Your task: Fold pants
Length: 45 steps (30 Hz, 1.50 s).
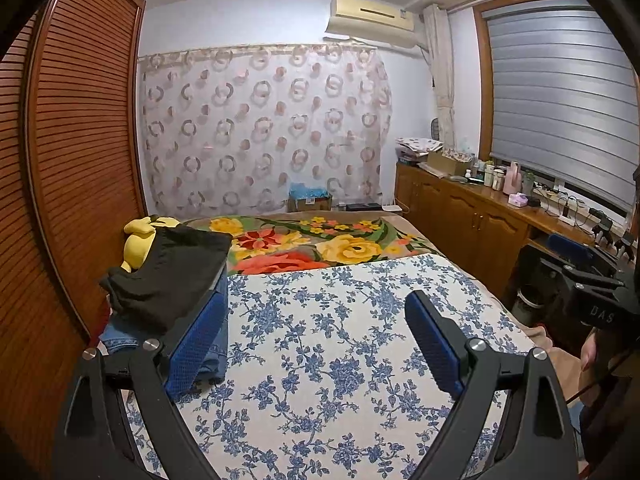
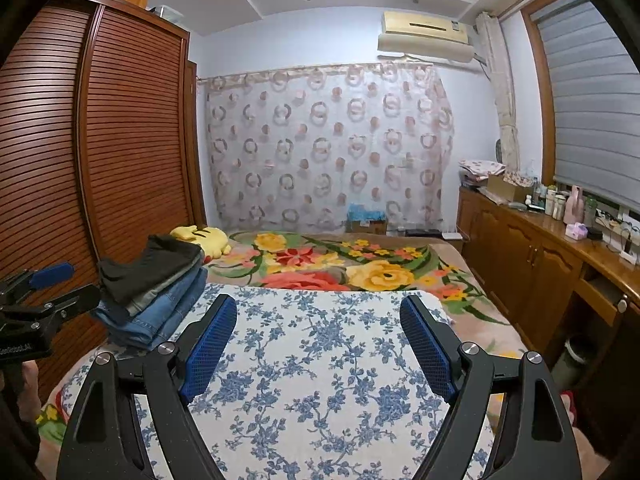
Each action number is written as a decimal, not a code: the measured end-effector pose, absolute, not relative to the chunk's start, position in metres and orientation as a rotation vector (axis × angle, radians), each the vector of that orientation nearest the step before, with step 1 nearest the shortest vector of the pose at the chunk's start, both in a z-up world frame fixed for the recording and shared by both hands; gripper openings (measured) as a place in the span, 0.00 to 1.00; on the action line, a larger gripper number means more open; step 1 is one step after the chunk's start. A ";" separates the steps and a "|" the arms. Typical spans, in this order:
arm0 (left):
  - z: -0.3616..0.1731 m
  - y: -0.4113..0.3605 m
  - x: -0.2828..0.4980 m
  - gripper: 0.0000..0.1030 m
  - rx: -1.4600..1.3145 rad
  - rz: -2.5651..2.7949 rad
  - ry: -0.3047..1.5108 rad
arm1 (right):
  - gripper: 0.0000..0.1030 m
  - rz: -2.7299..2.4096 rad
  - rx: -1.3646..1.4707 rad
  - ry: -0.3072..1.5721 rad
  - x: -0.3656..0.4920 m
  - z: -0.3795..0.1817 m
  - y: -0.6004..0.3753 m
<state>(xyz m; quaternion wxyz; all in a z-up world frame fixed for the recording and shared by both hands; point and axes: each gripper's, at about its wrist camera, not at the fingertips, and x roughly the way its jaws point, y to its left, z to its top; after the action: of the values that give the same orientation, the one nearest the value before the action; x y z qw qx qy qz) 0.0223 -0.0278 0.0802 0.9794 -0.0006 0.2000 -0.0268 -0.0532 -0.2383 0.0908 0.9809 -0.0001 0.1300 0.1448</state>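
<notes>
Nearest, the left gripper (image 1: 316, 340) and the right gripper (image 2: 318, 344) both hang with their blue-padded jaws spread wide and nothing between them, over the white board covered in blue floral print (image 1: 340, 340). That board is bare; no pants lie on it.

Just off the board's left edge sits the stack of folded pants (image 2: 156, 284): a black pair on top, a grey layer under it, blue denim at the bottom. It looks finished, or waiting for the next pair.

The likely trouble is the left gripper's left finger, which stands close against the stack's denim side; a careless swing leftward could shove the pile and undo the folds. The black top pair overhangs the denim and could slide off.

Beyond the board lies the bright flowered blanket (image 1: 320, 246), with a yellow plush toy (image 2: 202, 238) behind the stack.
</notes>
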 end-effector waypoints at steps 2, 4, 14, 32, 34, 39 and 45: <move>0.080 -0.028 0.022 0.89 0.000 -0.054 0.403 | 0.83 0.293 0.000 0.261 -0.053 0.091 -0.239; 0.080 -0.028 0.022 0.89 0.000 -0.052 0.403 | 0.83 0.291 0.002 0.261 -0.052 0.091 -0.239; 0.080 -0.026 0.021 0.89 -0.003 -0.052 0.402 | 0.83 0.294 0.000 0.259 -0.050 0.089 -0.238; 0.080 -0.024 0.021 0.89 -0.003 -0.053 0.400 | 0.83 0.294 -0.010 0.259 -0.048 0.082 -0.240; 0.080 -0.025 0.021 0.89 -0.004 -0.053 0.400 | 0.83 0.295 -0.010 0.259 -0.048 0.083 -0.240; 0.080 -0.025 0.021 0.89 -0.004 -0.052 0.401 | 0.83 0.294 -0.012 0.259 -0.048 0.082 -0.240; 0.079 -0.023 0.020 0.89 -0.005 -0.051 0.402 | 0.83 0.295 -0.011 0.259 -0.048 0.082 -0.239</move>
<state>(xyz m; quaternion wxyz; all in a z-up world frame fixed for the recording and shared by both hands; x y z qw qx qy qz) 0.0202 -0.0231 0.0793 0.9796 -0.0025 0.1995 -0.0254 -0.0480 -0.2392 0.0823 0.9807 -0.0057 0.1289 0.1466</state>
